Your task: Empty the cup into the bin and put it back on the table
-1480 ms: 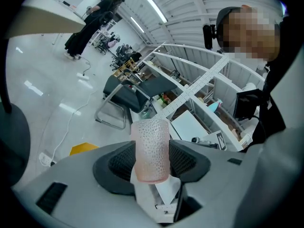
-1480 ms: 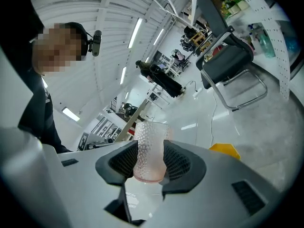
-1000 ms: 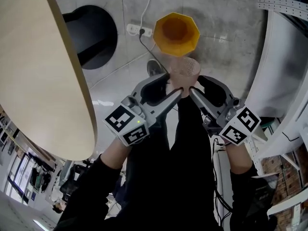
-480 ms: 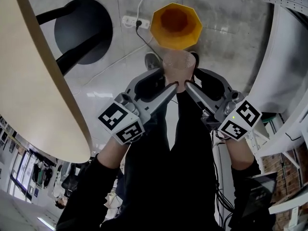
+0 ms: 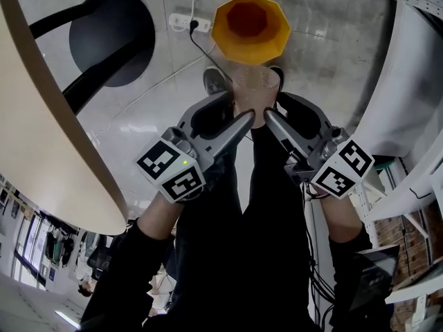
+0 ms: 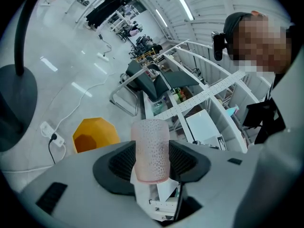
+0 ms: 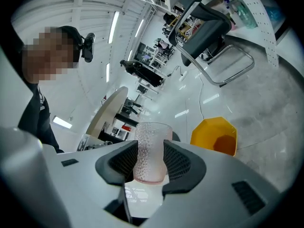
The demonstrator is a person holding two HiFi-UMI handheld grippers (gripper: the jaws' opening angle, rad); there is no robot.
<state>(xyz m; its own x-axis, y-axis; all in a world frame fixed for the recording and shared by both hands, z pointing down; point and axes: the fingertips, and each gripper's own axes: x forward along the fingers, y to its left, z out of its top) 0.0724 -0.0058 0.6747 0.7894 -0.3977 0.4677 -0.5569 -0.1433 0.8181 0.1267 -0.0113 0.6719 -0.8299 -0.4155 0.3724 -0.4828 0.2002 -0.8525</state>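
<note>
Holding the cup [image 5: 256,90] in both tongs, you have it just short of the bin [image 5: 250,21]; in the head view its far end meets the bin's near rim. Your left tongs [image 5: 243,121] pinch it from 1 side and your right tongs [image 5: 268,116] from the other, and each gripper view shows 2 jaws pressed against the dimpled pink wall. The orange bin stands open on the floor. The worktop [image 5: 48,137] lies well left of the bin, with a socket strip [image 5: 181,22] just left of it.
</note>
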